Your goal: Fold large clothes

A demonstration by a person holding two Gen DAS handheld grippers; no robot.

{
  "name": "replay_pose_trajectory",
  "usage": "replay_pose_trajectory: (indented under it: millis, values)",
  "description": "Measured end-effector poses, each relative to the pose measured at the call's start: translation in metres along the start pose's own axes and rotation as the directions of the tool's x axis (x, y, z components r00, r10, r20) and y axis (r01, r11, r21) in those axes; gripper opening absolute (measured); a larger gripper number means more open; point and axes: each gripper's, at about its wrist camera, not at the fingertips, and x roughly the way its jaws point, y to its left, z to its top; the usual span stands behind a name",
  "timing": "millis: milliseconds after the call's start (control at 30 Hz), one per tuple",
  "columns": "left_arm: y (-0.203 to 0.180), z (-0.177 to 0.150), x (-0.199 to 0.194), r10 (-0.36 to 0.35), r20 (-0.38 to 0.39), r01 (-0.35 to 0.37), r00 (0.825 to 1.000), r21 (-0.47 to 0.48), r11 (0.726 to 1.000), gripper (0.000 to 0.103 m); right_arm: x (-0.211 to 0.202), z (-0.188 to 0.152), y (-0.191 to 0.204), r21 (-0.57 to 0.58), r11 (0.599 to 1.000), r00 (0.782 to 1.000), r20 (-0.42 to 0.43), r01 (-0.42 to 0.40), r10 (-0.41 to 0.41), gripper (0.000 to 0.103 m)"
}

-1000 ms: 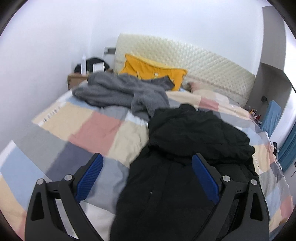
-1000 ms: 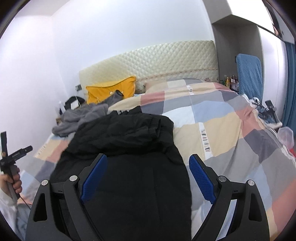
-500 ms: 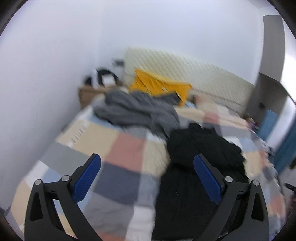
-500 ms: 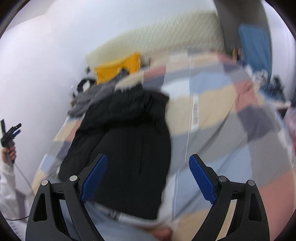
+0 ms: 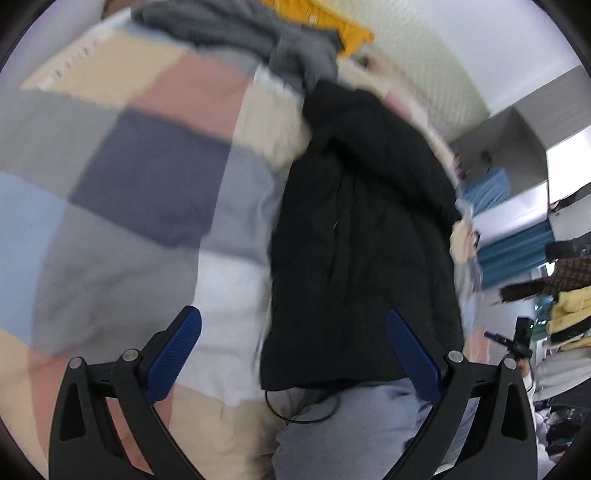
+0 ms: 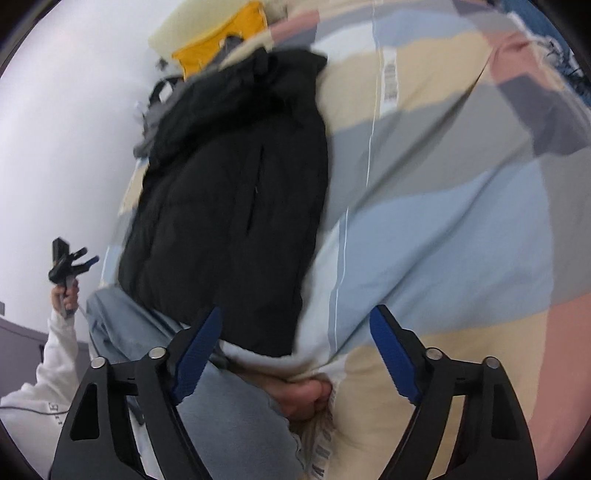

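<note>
A large black padded jacket (image 5: 365, 229) lies lengthwise on the checked quilt (image 5: 147, 177), hem toward me, hood bunched at the far end. It also shows in the right wrist view (image 6: 236, 192). My left gripper (image 5: 293, 350) is open and empty, raised above the jacket's hem and the quilt. My right gripper (image 6: 295, 350) is open and empty, above the hem's right corner. Both views are blurred.
A grey garment (image 5: 251, 33) and a yellow pillow (image 5: 343, 22) lie near the padded headboard (image 5: 417, 62). My knees in grey-blue trousers (image 5: 354, 424) rest at the bed's near edge, with a bare foot (image 6: 299, 398). Hanging clothes (image 5: 565, 314) are at the right.
Both grippers have pulled back and tilted down over the bed's near end; the jacket's hem and my knees have come into view. Both stayed open.
</note>
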Motion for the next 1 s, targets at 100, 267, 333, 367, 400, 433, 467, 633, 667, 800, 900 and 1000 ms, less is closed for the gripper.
replay_pose_trajectory:
  millis: [100, 267, 333, 367, 400, 433, 467, 633, 667, 800, 900, 1000]
  values:
    - [0.003, -0.007, 0.024, -0.036, -0.066, 0.034, 0.997, -0.025, 0.999, 0.097, 0.022, 0.001, -0.007, 0.012, 0.999, 0.997, -0.057, -0.043, 0.044, 0.072]
    - [0.013, -0.014, 0.059, -0.148, -0.151, 0.138, 0.978, -0.071, 0.988, 0.094, 0.051, 0.002, -0.019, 0.036, 0.994, 0.987, -0.12, -0.106, 0.11, 0.072]
    - [0.016, -0.016, 0.07, -0.202, -0.167, 0.187, 0.965, -0.1, 0.977, 0.094, 0.062, 0.005, -0.023, 0.041, 0.992, 0.982, -0.143, -0.115, 0.12, 0.072]
    - [0.017, -0.015, 0.072, -0.214, -0.171, 0.198, 0.962, -0.106, 0.974, 0.093, 0.066, 0.007, -0.024, 0.045, 0.993, 0.981, -0.15, -0.114, 0.119, 0.072]
    - [0.017, -0.014, 0.075, -0.219, -0.176, 0.202, 0.96, -0.11, 0.973, 0.093, 0.07, 0.009, -0.027, 0.053, 0.992, 0.979, -0.158, -0.119, 0.126, 0.072]
    - [0.018, -0.013, 0.08, -0.219, -0.18, 0.201, 0.959, -0.113, 0.973, 0.093, 0.076, 0.012, -0.03, 0.061, 0.99, 0.977, -0.166, -0.127, 0.136, 0.072]
    - [0.019, -0.011, 0.081, -0.227, -0.181, 0.208, 0.957, -0.118, 0.971, 0.092, 0.078, 0.015, -0.031, 0.065, 0.989, 0.975, -0.172, -0.134, 0.143, 0.072]
    - [0.011, -0.01, 0.103, -0.286, -0.232, 0.269, 0.93, -0.103, 0.958, 0.092, 0.091, 0.025, -0.033, 0.068, 0.977, 0.957, -0.198, -0.201, 0.211, 0.074]
    - [0.011, -0.009, 0.104, -0.296, -0.244, 0.281, 0.924, -0.094, 0.955, 0.092, 0.093, 0.027, -0.031, 0.064, 0.976, 0.954, -0.204, -0.209, 0.218, 0.074]
    - [0.005, -0.007, 0.114, -0.311, -0.271, 0.307, 0.911, -0.059, 0.95, 0.092, 0.1, 0.032, -0.021, 0.028, 0.969, 0.94, -0.239, -0.246, 0.245, 0.074]
    - [0.005, -0.003, 0.123, -0.343, -0.279, 0.337, 0.897, -0.07, 0.939, 0.092, 0.117, 0.036, -0.017, 0.022, 0.973, 0.933, -0.279, -0.23, 0.226, 0.074]
    - [0.004, 0.0, 0.123, -0.376, -0.287, 0.373, 0.881, -0.067, 0.925, 0.086, 0.125, 0.04, -0.016, 0.023, 0.973, 0.924, -0.311, -0.228, 0.224, 0.076]
